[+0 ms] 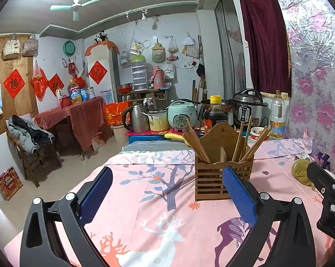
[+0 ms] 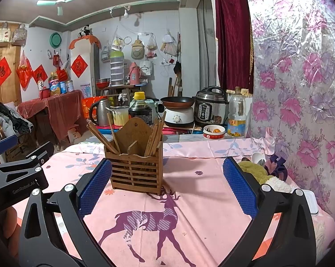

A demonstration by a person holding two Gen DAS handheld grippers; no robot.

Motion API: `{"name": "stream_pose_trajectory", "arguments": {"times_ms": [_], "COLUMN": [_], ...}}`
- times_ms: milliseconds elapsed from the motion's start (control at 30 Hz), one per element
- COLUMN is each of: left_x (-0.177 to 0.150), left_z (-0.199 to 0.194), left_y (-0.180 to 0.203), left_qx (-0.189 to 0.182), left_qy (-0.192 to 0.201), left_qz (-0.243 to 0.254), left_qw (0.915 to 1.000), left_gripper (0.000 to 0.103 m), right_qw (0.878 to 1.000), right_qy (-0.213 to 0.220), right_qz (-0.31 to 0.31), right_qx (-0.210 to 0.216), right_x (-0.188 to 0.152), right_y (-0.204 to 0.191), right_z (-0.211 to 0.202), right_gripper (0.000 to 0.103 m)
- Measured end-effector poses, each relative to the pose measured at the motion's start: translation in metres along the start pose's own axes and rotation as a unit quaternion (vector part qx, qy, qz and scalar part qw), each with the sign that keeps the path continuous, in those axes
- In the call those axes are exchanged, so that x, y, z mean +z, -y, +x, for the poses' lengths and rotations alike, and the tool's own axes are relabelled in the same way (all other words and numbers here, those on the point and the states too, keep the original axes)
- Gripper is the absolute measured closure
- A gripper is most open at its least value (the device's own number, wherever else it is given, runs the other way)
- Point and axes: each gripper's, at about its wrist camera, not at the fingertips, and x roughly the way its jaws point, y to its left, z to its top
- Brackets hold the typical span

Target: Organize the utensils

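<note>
**Wooden holder upright on the pink cloth, both grippers empty**

The surface (image 2: 200,191), covered in a pink cloth printed with deer, carries a slatted wooden utensil holder (image 2: 136,169) standing upright. Wooden chopsticks (image 2: 155,136) lean out of both its compartments. The left gripper (image 1: 167,197) sits in front of the holder, fingers (image 1: 239,194) spread wide, holding nothing. The right gripper (image 2: 167,187) is also in front of the holder, fingers (image 2: 95,185) wide and empty. A green plush toy (image 2: 255,171) lies to the right of the holder.

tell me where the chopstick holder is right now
The wooden chopstick holder stands upright on the pink deer-print cloth, centre-left in the right wrist view, ahead of both open grippers.
</note>
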Motion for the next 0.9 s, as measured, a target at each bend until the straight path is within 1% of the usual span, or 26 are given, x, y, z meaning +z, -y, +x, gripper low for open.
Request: {"name": "stream_pose_trajectory", "arguments": {"times_ms": [900], "left_x": [-0.0022], "left_z": [0.0011], "left_y": [-0.0011], "left_qx": [0.005], "left_qy": [-0.002], "left_qz": [0.000], "left_qw": [1.0000], "left_gripper": [0.006], "right_qw": [1.000], "right_qy": [0.001], "right_qz": [0.000], "right_qx": [0.000], "right_x": [-0.0003], "right_y": [-0.0002], "right_z": [-0.0002], "right_gripper": [0.006]}}
